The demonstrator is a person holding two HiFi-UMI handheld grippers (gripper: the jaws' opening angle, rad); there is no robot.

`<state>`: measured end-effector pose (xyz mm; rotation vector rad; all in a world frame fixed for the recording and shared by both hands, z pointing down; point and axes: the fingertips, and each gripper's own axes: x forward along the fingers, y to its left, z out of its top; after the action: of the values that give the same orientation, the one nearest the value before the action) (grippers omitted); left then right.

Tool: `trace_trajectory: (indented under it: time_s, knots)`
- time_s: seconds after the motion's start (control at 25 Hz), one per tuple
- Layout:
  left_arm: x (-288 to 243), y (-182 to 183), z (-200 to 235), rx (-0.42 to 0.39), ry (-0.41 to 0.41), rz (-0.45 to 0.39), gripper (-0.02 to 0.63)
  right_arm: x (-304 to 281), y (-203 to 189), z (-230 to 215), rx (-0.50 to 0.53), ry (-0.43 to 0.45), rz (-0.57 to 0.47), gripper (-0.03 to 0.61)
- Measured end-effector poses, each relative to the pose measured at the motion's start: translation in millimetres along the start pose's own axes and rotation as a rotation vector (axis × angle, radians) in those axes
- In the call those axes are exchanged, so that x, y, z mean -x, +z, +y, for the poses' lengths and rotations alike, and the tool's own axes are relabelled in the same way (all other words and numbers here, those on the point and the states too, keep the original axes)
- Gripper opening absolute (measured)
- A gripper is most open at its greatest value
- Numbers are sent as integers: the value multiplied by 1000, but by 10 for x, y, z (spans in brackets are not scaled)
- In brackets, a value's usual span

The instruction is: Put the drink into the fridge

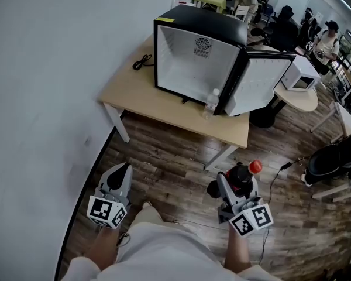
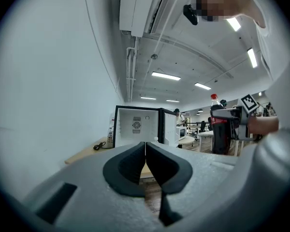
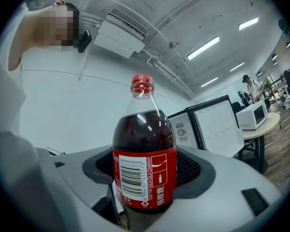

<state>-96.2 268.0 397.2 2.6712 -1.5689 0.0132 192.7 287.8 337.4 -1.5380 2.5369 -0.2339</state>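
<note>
Wood-plank floor (image 1: 181, 174) fills the lower half of the head view, and at upper centre a pale table (image 1: 134, 92) carries the small black fridge (image 1: 205, 19), its door (image 1: 260, 84) swung wide to the right and a clear water bottle (image 1: 210, 102) standing at its sill. Your right gripper (image 1: 233, 187), low and right of centre, is clamped around the cola bottle (image 3: 144, 149) at the labelled belly, well apart from the fridge. Your left gripper (image 2: 145, 166) has its pads pressed together on nothing. Judging by the dark fill reaching the shoulder, expect the bottle to feel heavy and top-loaded above the jaws. Its smooth plastic is probably stiff from the fizz but slippery, so the label band looks the best place to keep hold. On the red label you can read a barcode with "THE COCA-COLA COMPANY" running alongside it, and Chinese characters by a recycling mark. The cap (image 3: 142, 84) is red.
</note>
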Motion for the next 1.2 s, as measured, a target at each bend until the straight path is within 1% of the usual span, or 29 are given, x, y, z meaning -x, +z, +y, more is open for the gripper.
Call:
trace_trajectory:
  time_s: [0.2,0.4,0.48,0.68,0.88,1.04,1.2]
  knots:
    - [-247,-20,25,20,-27,-5,18,-148,7,-23,38,2,28,316]
    - [-904,-261,198,53,-95,16,18,-689,-135,-228,44,2,65,316]
    - [-1201,-289,339,60,-117,19,18,-971,-150,-309,42,-1,70,316]
    - [-1889,-71,966,49,-135,-14,18,-1832,-86,-391,48,5,76,316]
    - [-2400,-24,1523,70,-173,-6,18,-2542,-46,-439,57,-27,87,316]
    - [-2685,-92,1781,85,-202,17,15,-2885,-72,-429,78,-38,107,314]
    - [-2913,-163,1772,119,-226,35,15,-3059,-130,-555,65,-61,133,314]
